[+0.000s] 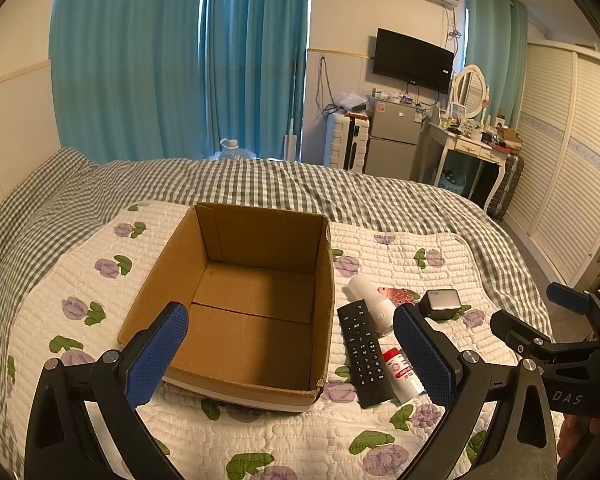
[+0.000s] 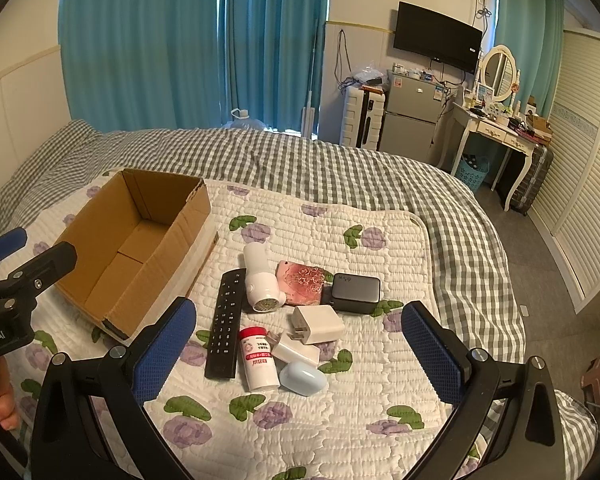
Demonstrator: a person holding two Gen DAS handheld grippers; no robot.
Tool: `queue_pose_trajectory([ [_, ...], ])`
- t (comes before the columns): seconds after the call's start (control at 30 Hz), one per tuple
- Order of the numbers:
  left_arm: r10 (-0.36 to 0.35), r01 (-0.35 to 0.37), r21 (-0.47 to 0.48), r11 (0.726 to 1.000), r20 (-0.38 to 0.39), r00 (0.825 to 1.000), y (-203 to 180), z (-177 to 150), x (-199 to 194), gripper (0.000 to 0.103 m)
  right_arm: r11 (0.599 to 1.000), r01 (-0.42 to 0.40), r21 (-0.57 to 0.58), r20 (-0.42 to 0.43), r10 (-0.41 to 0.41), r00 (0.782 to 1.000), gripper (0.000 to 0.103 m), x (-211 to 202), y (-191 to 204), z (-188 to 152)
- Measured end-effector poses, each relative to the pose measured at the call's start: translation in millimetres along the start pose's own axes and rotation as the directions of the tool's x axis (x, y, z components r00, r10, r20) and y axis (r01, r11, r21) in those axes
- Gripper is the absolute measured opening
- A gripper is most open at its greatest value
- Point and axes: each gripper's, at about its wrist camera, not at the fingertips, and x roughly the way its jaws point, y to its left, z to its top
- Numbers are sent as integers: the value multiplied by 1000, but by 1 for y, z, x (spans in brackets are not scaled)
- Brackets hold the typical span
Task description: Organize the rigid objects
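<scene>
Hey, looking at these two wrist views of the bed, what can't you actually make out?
- Left wrist view: the right finger of the left gripper hides the chargers and the pale blue case; the pill bottle is partly covered.
- Right wrist view: the cardboard box floor near its front wall is hidden by that wall.
- Both views: the pill bottle's label is too small to read.

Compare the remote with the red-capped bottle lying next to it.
The remote is black, flat and covered in buttons; the bottle is white and round with a red cap and red print. The remote is clearly longer, reaching further toward the box than the bottle does. Both lie flat on the quilt, side by side, outside the box.
</scene>
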Motion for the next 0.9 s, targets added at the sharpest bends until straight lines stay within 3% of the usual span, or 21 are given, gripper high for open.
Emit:
queue_pose_trajectory([
  [0.67,-3,3,-4,1000,20,1000,1,3,-4,103,1000,-1,-2,-10,1,1000,103,1,1,-3],
  [0.9,-8,8,4,1000,49,999,-18,9,-16,103,1000,-20,-15,16,20,1000,103,-12,-10,0],
])
